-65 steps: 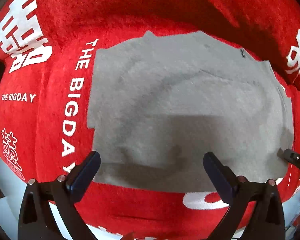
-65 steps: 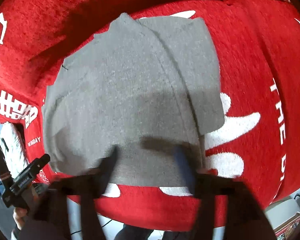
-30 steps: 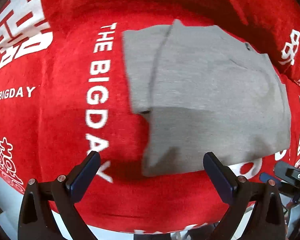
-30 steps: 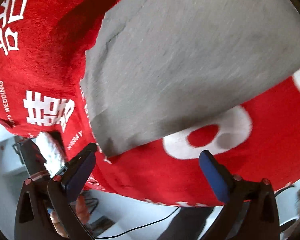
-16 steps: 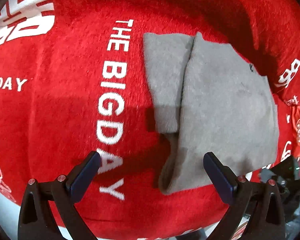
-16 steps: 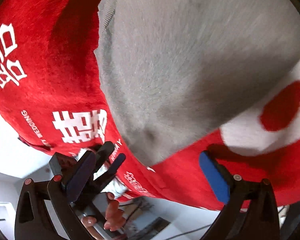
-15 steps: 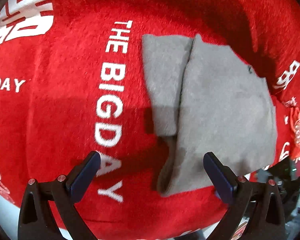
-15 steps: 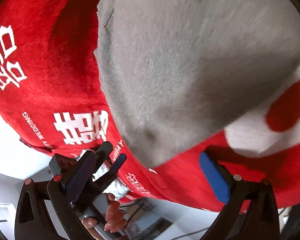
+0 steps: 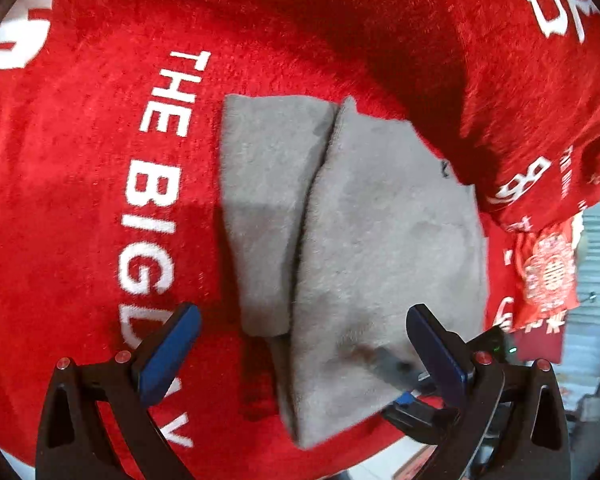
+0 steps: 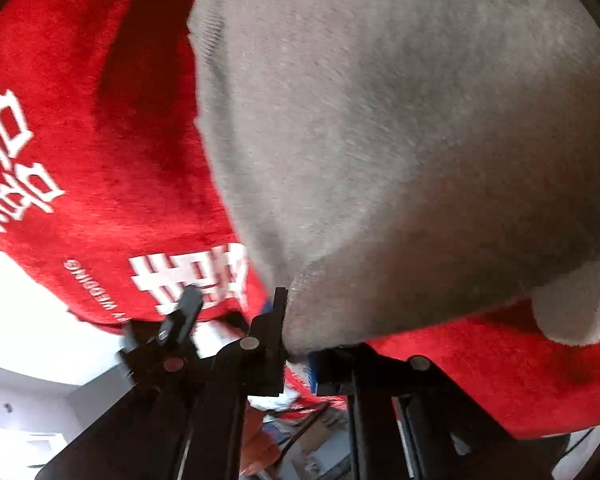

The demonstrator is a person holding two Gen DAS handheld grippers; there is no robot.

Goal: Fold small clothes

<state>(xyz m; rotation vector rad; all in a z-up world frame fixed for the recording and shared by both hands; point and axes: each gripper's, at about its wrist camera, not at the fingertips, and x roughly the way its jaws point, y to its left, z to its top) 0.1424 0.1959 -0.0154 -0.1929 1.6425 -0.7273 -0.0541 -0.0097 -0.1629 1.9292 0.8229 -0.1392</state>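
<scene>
A room in a home, decked for a wedding.

A plush red blanket with white lettering (image 9: 100, 184) reading "THE BIG DAY" and "WEDDING", with white double-happiness characters, covered the whole work surface. A red paper packet printed with a round white emblem (image 9: 548, 276) hung past its right edge. Below the blanket showed pale walls and a floor cluttered with cables (image 10: 300, 428); the clutter was too blurred to name.

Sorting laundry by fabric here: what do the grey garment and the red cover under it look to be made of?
Grey garment: probably a soft, matte knit, with a ribbed edge in the right wrist view. Red cover: seemingly plush, short-pile fabric, fuzzy with a slight sheen and white lettering. Exact fibres cannot be told.
</scene>
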